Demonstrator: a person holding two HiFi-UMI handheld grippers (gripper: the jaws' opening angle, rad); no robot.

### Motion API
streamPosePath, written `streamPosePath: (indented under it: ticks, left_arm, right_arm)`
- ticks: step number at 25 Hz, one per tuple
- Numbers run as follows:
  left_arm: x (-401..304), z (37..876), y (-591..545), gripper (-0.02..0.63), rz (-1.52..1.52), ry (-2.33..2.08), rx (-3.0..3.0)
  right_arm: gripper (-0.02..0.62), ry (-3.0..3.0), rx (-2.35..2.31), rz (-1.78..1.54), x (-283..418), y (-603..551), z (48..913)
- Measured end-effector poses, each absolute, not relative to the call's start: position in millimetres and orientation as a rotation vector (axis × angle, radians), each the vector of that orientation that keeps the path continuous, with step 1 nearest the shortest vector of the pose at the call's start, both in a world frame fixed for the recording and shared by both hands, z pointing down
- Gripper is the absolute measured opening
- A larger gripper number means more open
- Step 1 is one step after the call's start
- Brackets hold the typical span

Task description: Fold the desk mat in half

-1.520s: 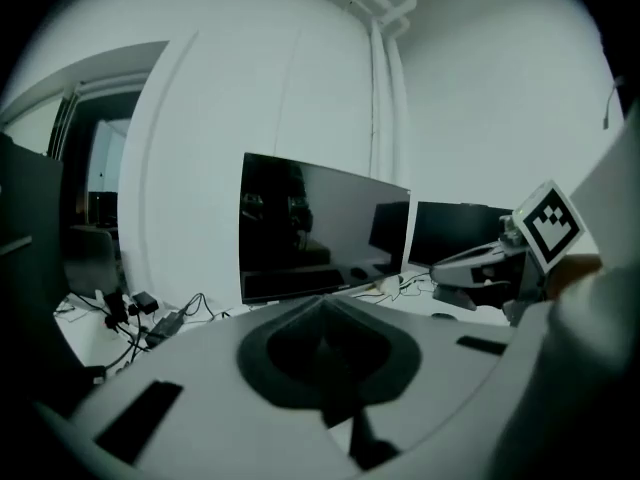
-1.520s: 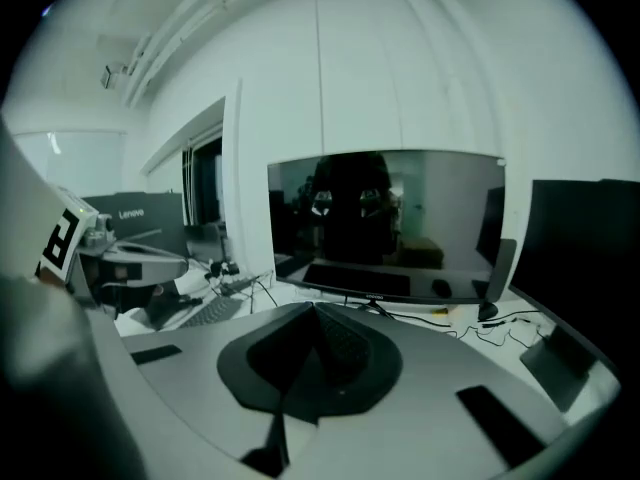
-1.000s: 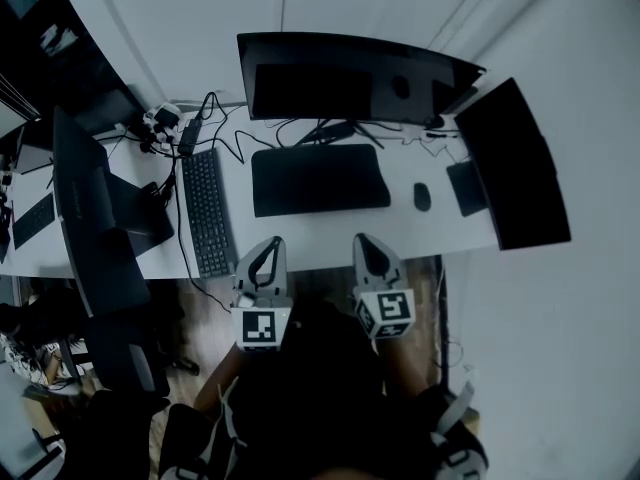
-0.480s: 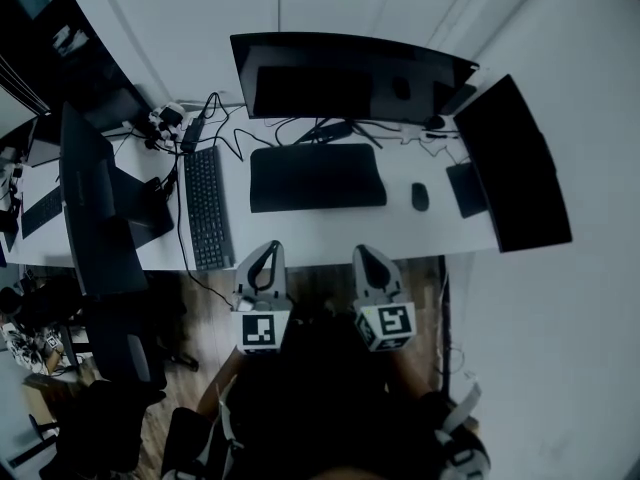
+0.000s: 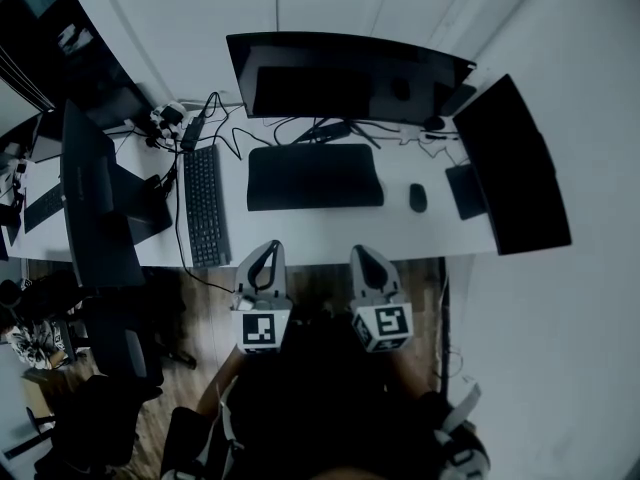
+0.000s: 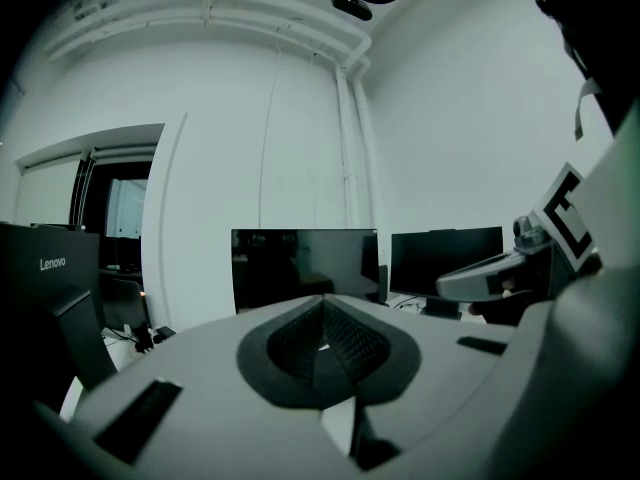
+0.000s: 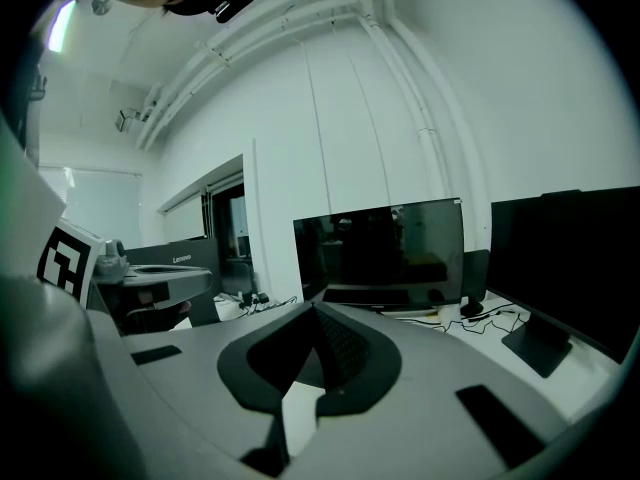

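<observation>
The left gripper [image 5: 267,247] has its jaws pressed together with nothing between them, and the right gripper [image 5: 362,251] is the same: pads meeting, empty.

Ahead of both tips lies the desk mat [image 5: 315,176], dark and spread flat on a white desk [image 5: 320,234], with a bare strip of desktop on its near side. Left of the mat a black keyboard [image 5: 205,208] lies turned end-on to the person, and beyond that a tangle of cables [image 5: 215,126] runs toward the wall. Right of the mat sits a small dark mouse [image 5: 418,197]. Behind the mat stands a wide dark monitor [image 5: 345,73]; another monitor [image 5: 515,163] stands angled to the mat's right, and a third [image 5: 90,203] well to its left. A plain white wall [image 5: 200,18] rises behind the desk, and wooden floor [image 5: 205,308] shows below the desk's near edge.

The two grippers are held side by side, near each other, short of the desk's near edge and over the floor. Both point toward the mat without touching it, their marker cubes turned back toward the person.
</observation>
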State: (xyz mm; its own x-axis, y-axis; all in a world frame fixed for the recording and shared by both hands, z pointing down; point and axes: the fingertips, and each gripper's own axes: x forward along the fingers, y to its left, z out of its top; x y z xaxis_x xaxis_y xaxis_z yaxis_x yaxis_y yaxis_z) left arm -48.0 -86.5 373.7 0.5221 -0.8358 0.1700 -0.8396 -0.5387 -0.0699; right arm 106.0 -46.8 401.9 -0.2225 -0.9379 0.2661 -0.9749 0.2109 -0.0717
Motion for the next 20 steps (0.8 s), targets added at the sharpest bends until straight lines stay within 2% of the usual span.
streamPosePath:
  ticks: [20]
  left_arm:
    - [-46, 374, -88, 0.007, 0.241, -1.526, 2.672]
  right_arm:
    - [0.008, -2.312, 1.827, 0.368, 106, -47, 407]
